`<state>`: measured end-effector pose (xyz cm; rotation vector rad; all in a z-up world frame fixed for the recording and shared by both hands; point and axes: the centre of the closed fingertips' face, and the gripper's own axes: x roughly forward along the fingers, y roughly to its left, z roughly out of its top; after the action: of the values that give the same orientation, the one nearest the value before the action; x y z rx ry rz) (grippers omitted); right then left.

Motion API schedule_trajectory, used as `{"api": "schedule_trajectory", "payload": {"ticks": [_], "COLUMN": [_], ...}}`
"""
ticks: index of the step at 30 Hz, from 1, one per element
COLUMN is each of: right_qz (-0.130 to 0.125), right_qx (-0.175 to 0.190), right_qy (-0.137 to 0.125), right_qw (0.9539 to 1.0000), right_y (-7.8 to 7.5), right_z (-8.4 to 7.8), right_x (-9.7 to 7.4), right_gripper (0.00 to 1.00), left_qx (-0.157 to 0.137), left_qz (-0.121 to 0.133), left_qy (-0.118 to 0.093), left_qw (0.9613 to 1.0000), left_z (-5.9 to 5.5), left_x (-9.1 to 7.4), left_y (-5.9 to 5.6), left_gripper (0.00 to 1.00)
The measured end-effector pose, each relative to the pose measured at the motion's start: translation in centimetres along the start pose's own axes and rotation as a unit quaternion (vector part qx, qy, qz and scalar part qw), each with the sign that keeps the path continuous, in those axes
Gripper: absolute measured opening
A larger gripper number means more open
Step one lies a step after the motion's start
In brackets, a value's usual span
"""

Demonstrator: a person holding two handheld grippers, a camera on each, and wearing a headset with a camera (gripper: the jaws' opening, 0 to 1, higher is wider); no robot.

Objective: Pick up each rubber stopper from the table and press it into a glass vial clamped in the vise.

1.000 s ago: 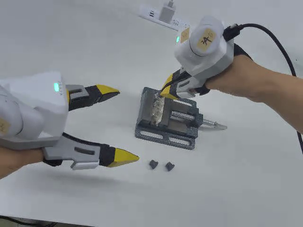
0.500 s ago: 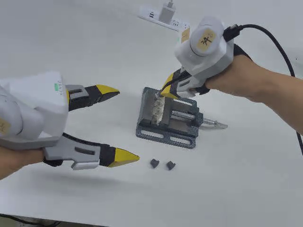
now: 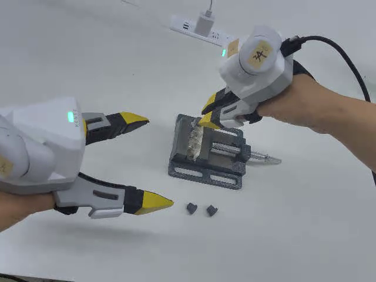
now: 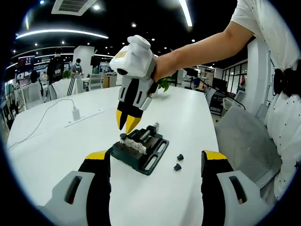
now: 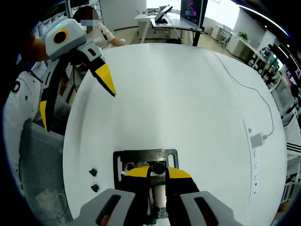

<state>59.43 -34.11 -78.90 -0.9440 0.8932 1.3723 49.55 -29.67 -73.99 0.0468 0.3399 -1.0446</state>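
A dark grey vise (image 3: 207, 165) (image 4: 141, 150) (image 5: 120, 162) sits mid-table with glass vials (image 3: 194, 141) clamped between its jaws. My right gripper (image 3: 204, 117) (image 4: 125, 124) (image 5: 158, 172) points down at the vise's far end. Its yellow tips are shut on a black rubber stopper (image 5: 158, 167) (image 4: 123, 136) at the mouth of a vial. Two loose stoppers (image 3: 191, 207) (image 3: 211, 210) (image 4: 179, 157) (image 5: 92, 172) lie on the table just in front of the vise. To the left of the vise, my left gripper (image 3: 154, 161) (image 4: 155, 157) hovers wide open with nothing in it.
A white power strip (image 3: 200, 26) (image 4: 77, 115) (image 5: 256, 141) with a plugged-in charger lies at the far side of the white table (image 3: 117, 64). The vise's screw handle (image 3: 264, 157) sticks out to the right. A black cable (image 3: 341, 56) runs from the right gripper.
The head camera has shifted a little. The right gripper stays at the vise's far end and the left gripper stays wide open; nothing else has clearly moved.
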Motion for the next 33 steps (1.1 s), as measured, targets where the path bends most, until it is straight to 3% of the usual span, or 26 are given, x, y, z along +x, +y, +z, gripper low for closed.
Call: {"api": "schedule_trajectory", "payload": {"ticks": [8, 13, 33], "right_qz": [-0.008, -0.017, -0.051], "right_qx": [0.008, 0.015, 0.054], "right_qy": [-0.012, -0.027, -0.097], "right_qw": [0.9999, 0.9994, 0.9925], "right_y": [-0.1, 0.2, 2.7], "right_z": [-0.4, -0.7, -2.2], "right_x": [-0.5, -1.6, -4.5], "right_gripper": [0.14, 0.2, 0.43], "left_qx": [0.004, 0.007, 0.029], "left_qz": [-0.001, -0.004, -0.014], "left_qy": [0.006, 0.011, 0.035], "left_qw": [1.0, 0.9999, 0.9989], "left_z": [0.0, 0.0, -0.3], "left_x": [-0.2, -0.2, -0.9], "left_y": [-0.1, -0.3, -1.4], "left_gripper": [0.77, 0.77, 0.76]}}
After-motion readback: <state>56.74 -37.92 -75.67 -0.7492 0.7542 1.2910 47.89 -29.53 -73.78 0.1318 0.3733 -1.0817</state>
